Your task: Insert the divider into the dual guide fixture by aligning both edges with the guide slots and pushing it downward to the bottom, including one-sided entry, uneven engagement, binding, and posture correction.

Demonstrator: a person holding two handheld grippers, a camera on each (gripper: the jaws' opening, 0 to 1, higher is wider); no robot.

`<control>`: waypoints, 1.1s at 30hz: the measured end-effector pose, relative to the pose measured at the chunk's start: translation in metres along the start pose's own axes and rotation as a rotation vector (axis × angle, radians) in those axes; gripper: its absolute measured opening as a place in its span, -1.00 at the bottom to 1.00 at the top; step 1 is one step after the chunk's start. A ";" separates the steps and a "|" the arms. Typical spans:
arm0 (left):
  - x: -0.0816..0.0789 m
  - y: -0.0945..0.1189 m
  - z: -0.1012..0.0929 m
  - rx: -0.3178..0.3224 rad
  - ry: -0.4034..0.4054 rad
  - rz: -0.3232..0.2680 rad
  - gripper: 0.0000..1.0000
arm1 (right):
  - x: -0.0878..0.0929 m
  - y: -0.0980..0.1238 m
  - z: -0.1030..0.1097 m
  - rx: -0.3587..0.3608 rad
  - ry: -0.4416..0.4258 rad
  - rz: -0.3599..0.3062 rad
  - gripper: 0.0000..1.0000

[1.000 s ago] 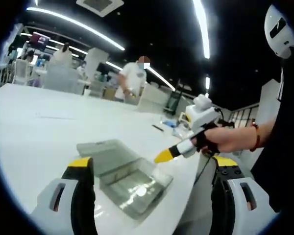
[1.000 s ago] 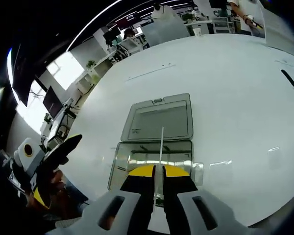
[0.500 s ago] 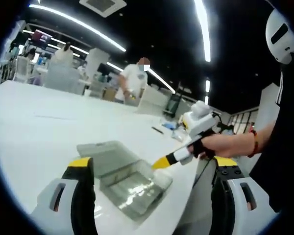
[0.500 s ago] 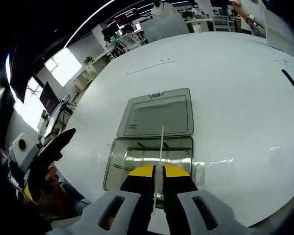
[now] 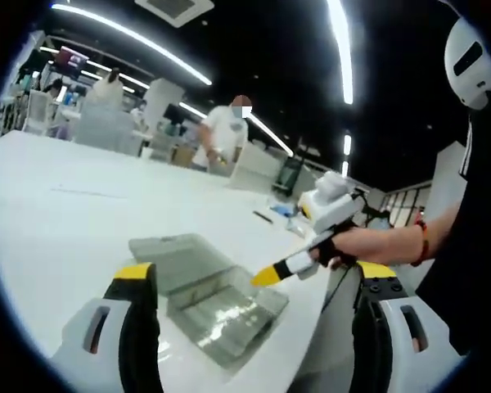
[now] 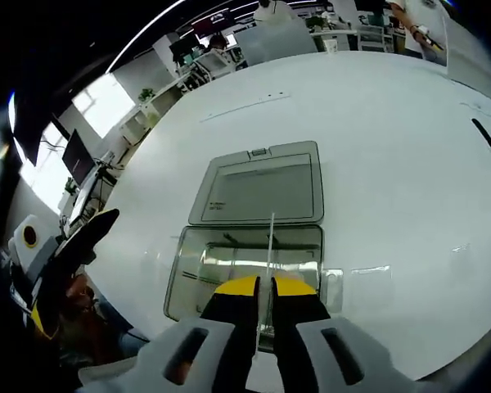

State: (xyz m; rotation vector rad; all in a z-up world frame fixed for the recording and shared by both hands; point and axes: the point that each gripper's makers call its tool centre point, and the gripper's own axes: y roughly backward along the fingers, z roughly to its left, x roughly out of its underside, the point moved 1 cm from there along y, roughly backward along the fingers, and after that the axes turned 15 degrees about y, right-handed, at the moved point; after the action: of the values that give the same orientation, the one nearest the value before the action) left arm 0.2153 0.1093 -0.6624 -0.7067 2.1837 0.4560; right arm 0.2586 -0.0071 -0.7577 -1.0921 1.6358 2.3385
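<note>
A clear plastic box (image 6: pixel 229 264) lies on the white table (image 6: pixel 393 123) with its flat lid (image 6: pixel 258 187) folded open behind it. My right gripper (image 6: pixel 260 285) is shut on a thin clear divider (image 6: pixel 270 241), seen edge-on as a pale line over the box's right half. In the left gripper view the same box (image 5: pixel 225 307) and lid (image 5: pixel 173 250) lie between my wide-open left gripper's (image 5: pixel 254 274) yellow-tipped jaws. The right gripper (image 5: pixel 266 276) reaches in from the right, its tips just above the box's far edge. The left gripper (image 6: pixel 65 258) shows at the left, off the table's edge.
A hand (image 5: pixel 368 241) holds the right gripper, with a dark-clothed body at the right. A black pen-like object (image 6: pixel 483 133) lies far right on the table. A person (image 5: pixel 225 135) stands beyond the table among desks. The box sits close to the table's near edge.
The right gripper, still holding the divider, has dropped slightly and moved closer over the box. The left gripper has stayed open and nearly still.
</note>
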 end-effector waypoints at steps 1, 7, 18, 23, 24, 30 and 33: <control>0.000 0.000 0.000 0.002 0.001 -0.001 0.96 | 0.000 0.000 0.000 0.004 0.003 0.005 -1.00; -0.001 0.000 0.001 -0.001 0.007 -0.003 0.95 | -0.001 -0.001 0.000 0.005 0.021 0.016 -1.00; -0.002 0.000 0.001 0.004 0.013 -0.002 0.94 | -0.001 -0.001 0.002 0.011 0.035 0.024 -1.00; -0.001 0.000 0.002 0.003 0.015 0.004 0.94 | -0.001 -0.003 0.003 0.023 0.069 0.028 -0.99; -0.001 0.000 0.001 0.004 0.015 0.003 0.94 | -0.002 -0.003 0.004 0.023 0.071 0.027 -0.99; -0.002 -0.003 0.000 0.009 0.014 0.007 0.94 | -0.003 -0.006 0.010 0.055 0.163 0.041 -0.99; -0.003 -0.004 0.000 0.011 0.011 0.007 0.93 | -0.002 -0.009 0.012 0.071 0.209 0.052 -0.99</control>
State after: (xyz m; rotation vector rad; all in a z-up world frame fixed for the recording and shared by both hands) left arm 0.2190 0.1071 -0.6605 -0.6976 2.1978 0.4443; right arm 0.2581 0.0072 -0.7613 -1.3344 1.8216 2.2424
